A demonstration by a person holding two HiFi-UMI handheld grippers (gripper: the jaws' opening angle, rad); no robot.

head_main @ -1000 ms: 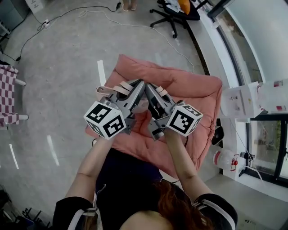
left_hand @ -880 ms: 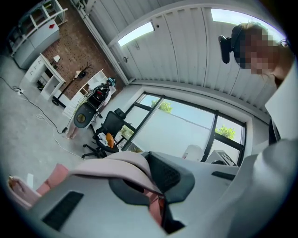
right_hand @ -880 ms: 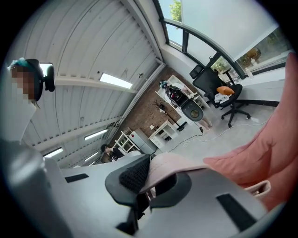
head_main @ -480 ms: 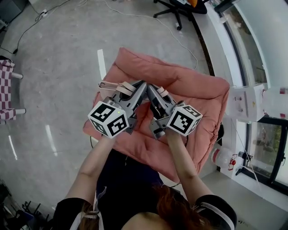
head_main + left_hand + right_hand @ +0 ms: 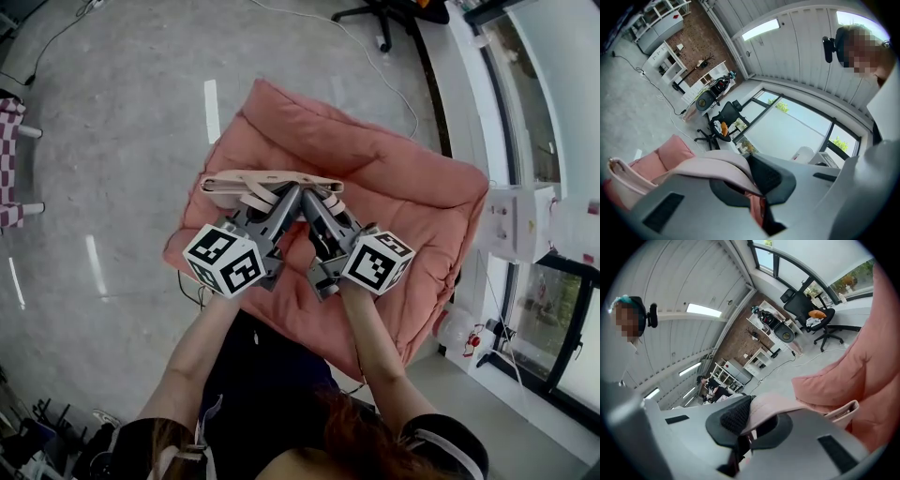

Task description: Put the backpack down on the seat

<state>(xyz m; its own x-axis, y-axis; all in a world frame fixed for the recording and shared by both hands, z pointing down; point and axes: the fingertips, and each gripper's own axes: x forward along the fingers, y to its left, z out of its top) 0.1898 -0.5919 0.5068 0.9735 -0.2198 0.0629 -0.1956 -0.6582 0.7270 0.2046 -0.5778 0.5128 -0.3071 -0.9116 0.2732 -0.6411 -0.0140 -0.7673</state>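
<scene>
A pale pink backpack (image 5: 267, 184) hangs just above the salmon-pink padded seat (image 5: 403, 187), its top edge showing beyond both grippers. My left gripper (image 5: 284, 200) is shut on one pale pink strap (image 5: 712, 168), which runs across its black pad. Close beside it, my right gripper (image 5: 312, 202) is shut on another strap (image 5: 776, 405). In the left gripper view the seat (image 5: 670, 149) lies low at the left, with the backpack's edge (image 5: 621, 176) in front of it. The right gripper view has the seat (image 5: 862, 366) filling the right side.
A black office chair (image 5: 389, 11) stands on the grey floor beyond the seat, with a cable (image 5: 380, 61) trailing past it. White boxes (image 5: 525, 220) and a window frame line the right side. A checked chair (image 5: 9, 159) is at the far left.
Both grippers have sunk toward the seat with the backpack straps in them. The backpack's top edge now shows in front of the jaws.
</scene>
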